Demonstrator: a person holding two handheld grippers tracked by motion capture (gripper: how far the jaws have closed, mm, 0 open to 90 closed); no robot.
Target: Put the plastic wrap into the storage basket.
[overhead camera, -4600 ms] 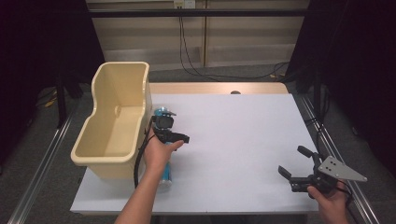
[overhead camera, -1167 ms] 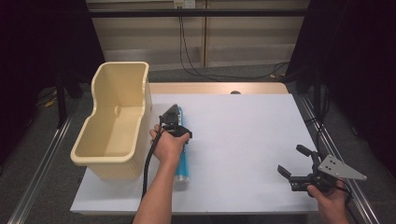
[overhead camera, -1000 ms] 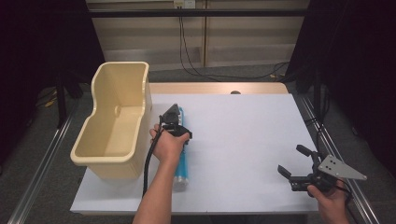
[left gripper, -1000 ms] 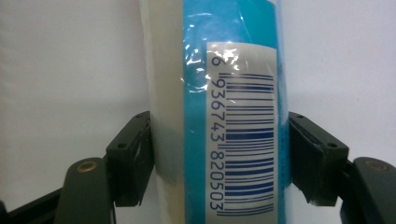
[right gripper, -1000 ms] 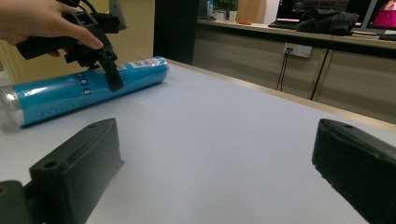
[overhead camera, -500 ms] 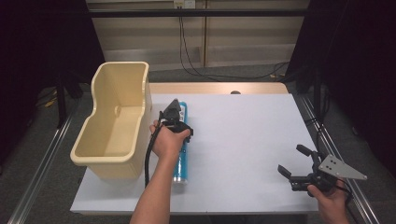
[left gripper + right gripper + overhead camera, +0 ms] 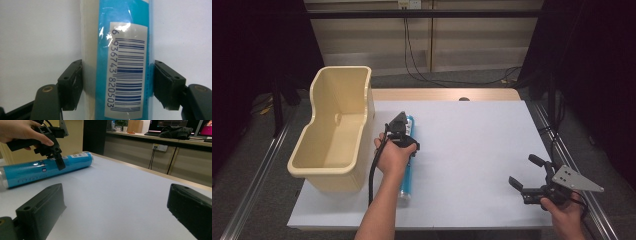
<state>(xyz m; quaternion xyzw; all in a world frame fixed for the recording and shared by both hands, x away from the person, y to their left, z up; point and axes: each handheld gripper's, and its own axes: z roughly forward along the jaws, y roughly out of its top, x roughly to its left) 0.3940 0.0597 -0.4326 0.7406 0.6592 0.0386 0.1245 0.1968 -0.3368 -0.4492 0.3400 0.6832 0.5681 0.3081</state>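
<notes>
Bin [image 7: 334,135] sits at the left edge of the tabletop [image 7: 472,150], empty as far as the high view shows. Tube [image 7: 407,165] lies flat on the tabletop just right of the bin, long axis running front to back, roughly parallel to the bin's right wall.

Change over the last few seconds: the left claw [image 7: 401,131] was lower down beside the tube, then moved up along it and now sits over the tube's far half. Tube looks shifted slightly away from the person compared with a second ago, far end now level with the bin's middle.

Left gripper view: both jaws straddle the tube [image 7: 117,60], pads right at its sides at the barcode label. Left pad looks touching; right pad is at the edge, contact or a hairline gap, can't tell which. So claw is closed down to tube width, grip likely on or about to be on. Right gripper view confirms the left claw [image 7: 53,151] comes down over the tube [image 7: 45,168] from above, tube resting on the tabletop.

Meaning: approach is done, this reads as the grasp step. Next would likely be lift and carry left into the bin.

Right claw [image 7: 532,177] is well right of the bin, near the front right corner of the tabletop, jaws wide apart, holding nothing. Idle.
</notes>
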